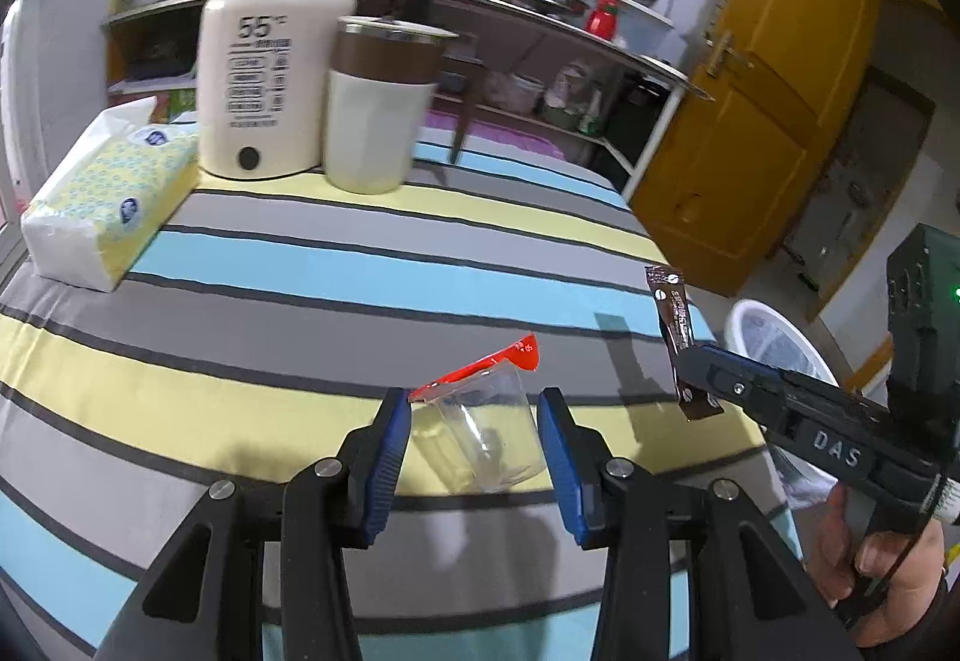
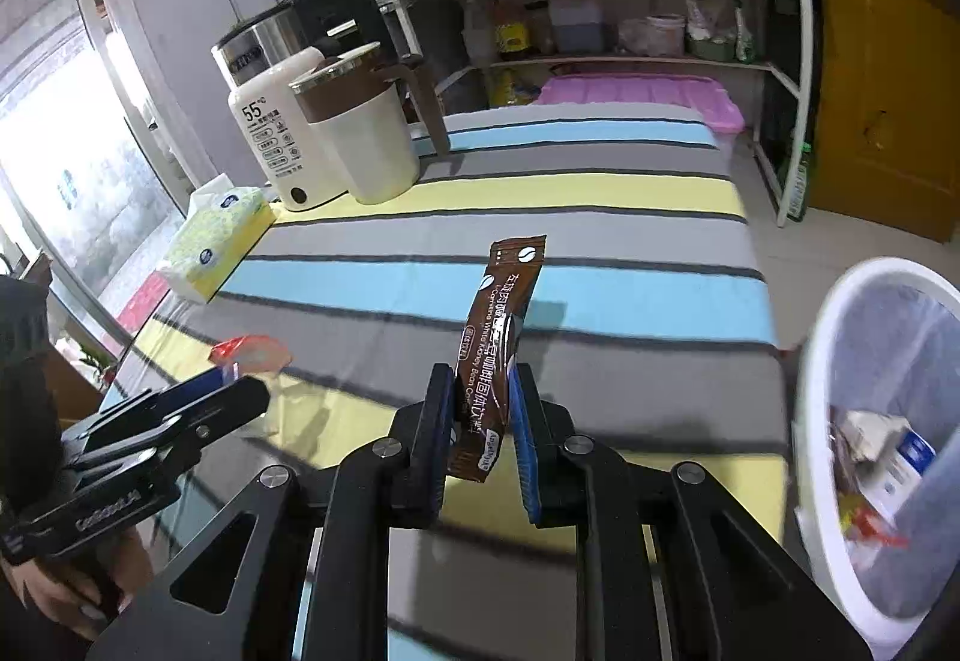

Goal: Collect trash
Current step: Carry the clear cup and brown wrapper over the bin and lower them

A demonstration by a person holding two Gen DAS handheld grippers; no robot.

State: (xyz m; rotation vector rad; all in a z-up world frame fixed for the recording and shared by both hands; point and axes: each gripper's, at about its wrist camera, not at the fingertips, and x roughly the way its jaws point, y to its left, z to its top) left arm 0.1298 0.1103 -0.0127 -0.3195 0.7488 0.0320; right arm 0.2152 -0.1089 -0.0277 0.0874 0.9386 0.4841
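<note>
My right gripper [image 2: 483,409] was clamped on the brown sachet [image 2: 501,337], near the bin [image 2: 840,361] on the right; my left gripper [image 1: 474,421] pinched the clear wrapper [image 1: 480,421]. That crumpled film could slip free, I judged.

Brown sachet [image 2: 501,355] upright, pinched low, above striped cloth, clear cup [image 1: 480,430] with red peeled lid, apparently tilted, held off cloth, white bin [image 2: 888,439] at right, wrappers inside
</note>
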